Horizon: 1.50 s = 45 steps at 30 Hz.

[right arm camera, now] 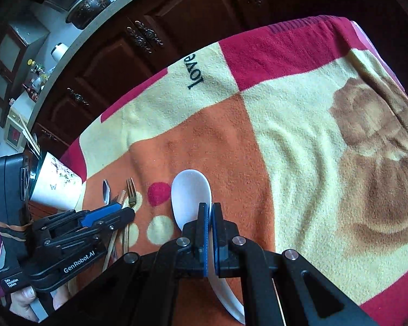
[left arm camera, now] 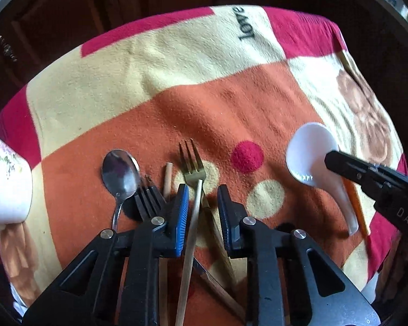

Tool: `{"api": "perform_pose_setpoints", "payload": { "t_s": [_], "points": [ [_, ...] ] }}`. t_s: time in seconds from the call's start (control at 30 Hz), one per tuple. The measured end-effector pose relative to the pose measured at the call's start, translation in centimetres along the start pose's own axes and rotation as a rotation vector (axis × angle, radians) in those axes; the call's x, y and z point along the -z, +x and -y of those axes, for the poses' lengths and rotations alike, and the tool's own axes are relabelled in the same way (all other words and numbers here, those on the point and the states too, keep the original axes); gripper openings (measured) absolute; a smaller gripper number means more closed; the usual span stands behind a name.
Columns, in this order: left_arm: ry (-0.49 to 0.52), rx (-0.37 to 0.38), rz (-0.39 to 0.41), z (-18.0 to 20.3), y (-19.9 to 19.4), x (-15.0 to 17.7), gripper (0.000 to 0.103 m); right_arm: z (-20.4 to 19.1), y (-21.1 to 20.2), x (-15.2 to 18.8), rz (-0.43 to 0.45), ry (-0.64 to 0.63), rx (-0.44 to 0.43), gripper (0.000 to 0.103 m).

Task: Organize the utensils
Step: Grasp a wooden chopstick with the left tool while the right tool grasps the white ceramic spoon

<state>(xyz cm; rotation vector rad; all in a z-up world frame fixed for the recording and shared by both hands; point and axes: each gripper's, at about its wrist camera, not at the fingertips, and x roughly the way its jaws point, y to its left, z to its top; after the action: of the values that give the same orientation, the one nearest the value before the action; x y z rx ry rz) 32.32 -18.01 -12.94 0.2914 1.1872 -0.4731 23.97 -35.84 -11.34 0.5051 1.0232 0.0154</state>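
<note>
Nearest to us in the left wrist view, our left gripper point(left arm camera: 202, 199) points steeply down at the blanket point(left arm camera: 204, 103), and the thin handle of the gold fork point(left arm camera: 191, 190) runs up between its two pads. There is a gap on each side of the handle, so the jaws are unclenched around it and not pressing. Just left of the blue pad point(left arm camera: 182, 203) lie the black fork point(left arm camera: 148, 199), a wooden chopstick point(left arm camera: 168, 179) and the steel spoon point(left arm camera: 121, 174), close together on the orange patch. A second wooden stick point(left arm camera: 217, 233) and a darker handle cross under the gripper; we cannot tell what they belong to. At the left edge a white flowered cup point(left arm camera: 5, 190) lies tilted.

In the right wrist view, our right gripper point(right arm camera: 209, 212) is clamped on the white soup spoon point(right arm camera: 190, 195), gripping it where the bowl meets the handle. The bowl sticks out ahead of the fingertips over the orange patch, beside the red dot point(right arm camera: 158, 193), and the handle trails back under the jaws. We cannot tell if the spoon is touching the cloth. A pencil-like orange stick point(left arm camera: 355, 203) lies next to its handle in the left view.

Farther off, the blanket shows cream and red squares, the word "love" point(right arm camera: 194, 72) and a brown bear figure point(right arm camera: 378, 163). Beyond its edge stand dark wooden cabinet doors point(right arm camera: 155, 54), with a pot point(right arm camera: 91, 6) on the counter above.
</note>
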Motion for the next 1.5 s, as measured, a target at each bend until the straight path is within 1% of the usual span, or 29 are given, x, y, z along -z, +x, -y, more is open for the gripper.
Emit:
{"api": "perform_pose_setpoints", "payload": {
  "t_s": [0.03,0.07,0.1,0.13,0.17,0.3,0.5,0.53,0.57,0.6,0.63,0.67,0.83,0.9,0.93,1.0,1.1,1.17,1.27,1.3,1.33,1.4,1.47,1.5],
  "points": [
    [0.006,-0.006,-0.003,0.1,0.2,-0.1,0.02,0.0,0.0,0.0,-0.003,-0.003,-0.001,0.002],
    [0.011,-0.006,-0.009,0.2,0.3,-0.1,0.014,0.0,0.1,0.0,-0.005,-0.002,0.0,0.002],
    [0.017,-0.007,-0.014,0.3,0.4,-0.2,0.011,0.0,0.2,-0.1,-0.007,0.0,-0.001,0.002],
    [0.019,-0.011,-0.013,0.5,0.4,-0.3,0.01,0.0,0.3,-0.1,-0.011,0.002,-0.006,0.002],
    [0.018,-0.012,-0.009,0.5,0.3,-0.4,0.007,0.0,0.4,-0.2,-0.015,0.004,-0.011,0.002],
    [-0.005,0.014,0.021,0.2,-0.7,-0.3,0.004,0.1,0.7,-0.5,-0.018,0.014,-0.022,0.002],
    [-0.06,0.073,0.099,-1.2,-4.3,0.3,0.003,-0.1,1.8,-1.5,-0.074,0.02,-0.062,0.004],
    [-0.072,0.08,0.107,-1.4,-4.7,0.2,0.003,-0.1,2.0,-1.6,-0.084,0.022,-0.066,0.008],
    [-0.08,0.08,0.109,-1.5,-4.9,0.1,0.003,-0.3,2.2,-1.8,-0.093,0.019,-0.062,0.014],
    [-0.085,0.079,0.108,-1.7,-5.0,0.1,0.003,-0.3,2.3,-1.9,-0.096,0.015,-0.063,0.018],
    [-0.086,0.077,0.104,-1.8,-4.9,0.2,0.003,-0.4,2.5,-2.1,-0.104,0.012,-0.065,0.027],
    [-0.085,0.078,0.102,-1.9,-4.8,0.2,0.003,-0.4,2.6,-2.2,-0.11,0.013,-0.065,0.03],
    [-0.135,0.104,0.138,-3.7,-6.0,1.2,0.003,-0.6,4.0,-2.9,-0.148,-0.019,-0.072,0.03],
    [-0.16,0.116,0.163,-4.3,-6.9,1.4,0.003,-0.8,4.4,-3.3,-0.156,-0.045,-0.067,0.018],
    [-0.167,0.118,0.17,-4.5,-7.3,1.5,0.003,-0.9,4.5,-3.4,-0.162,-0.051,-0.061,0.008],
    [-0.178,0.122,0.185,-5.0,-8.3,1.8,0.003,-1.0,4.2,-3.6,-0.162,-0.05,-0.081,0.005],
    [-0.194,0.121,0.209,-5.7,-9.5,2.2,0.003,-1.2,2.8,-3.7,-0.124,-0.053,-0.078,0.003],
    [-0.217,0.128,0.23,-6.2,-10.4,2.6,0.003,-1.3,1.3,-3.6,-0.069,-0.033,-0.076,0.003],
    [-0.258,0.129,0.263,-7.3,-11.7,3.3,0.003,-1.8,-1.5,-3.1,0.073,-0.007,-0.062,0.003],
    [-0.272,0.134,0.273,-7.7,-12.1,3.5,0.003,-1.8,-2.5,-2.7,0.13,0.012,-0.08,0.003],
    [-0.281,0.135,0.279,-8.0,-12.4,3.7,0.003,-1.9,-3.1,-2.5,0.164,0.027,-0.089,0.003],
    [-0.288,0.135,0.279,-8.4,-12.7,4.1,0.003,-2.5,-3.1,-2.0,0.169,0.027,-0.048,0.003],
    [-0.292,0.132,0.279,-8.7,-12.9,4.5,0.003,-2.7,-1.8,-1.4,0.127,0.046,-0.055,0.003],
    [-0.298,0.134,0.28,-8.9,-13.0,4.7,0.003,-2.8,-0.9,-1.0,0.092,0.054,-0.043,0.003]
  ]
}}
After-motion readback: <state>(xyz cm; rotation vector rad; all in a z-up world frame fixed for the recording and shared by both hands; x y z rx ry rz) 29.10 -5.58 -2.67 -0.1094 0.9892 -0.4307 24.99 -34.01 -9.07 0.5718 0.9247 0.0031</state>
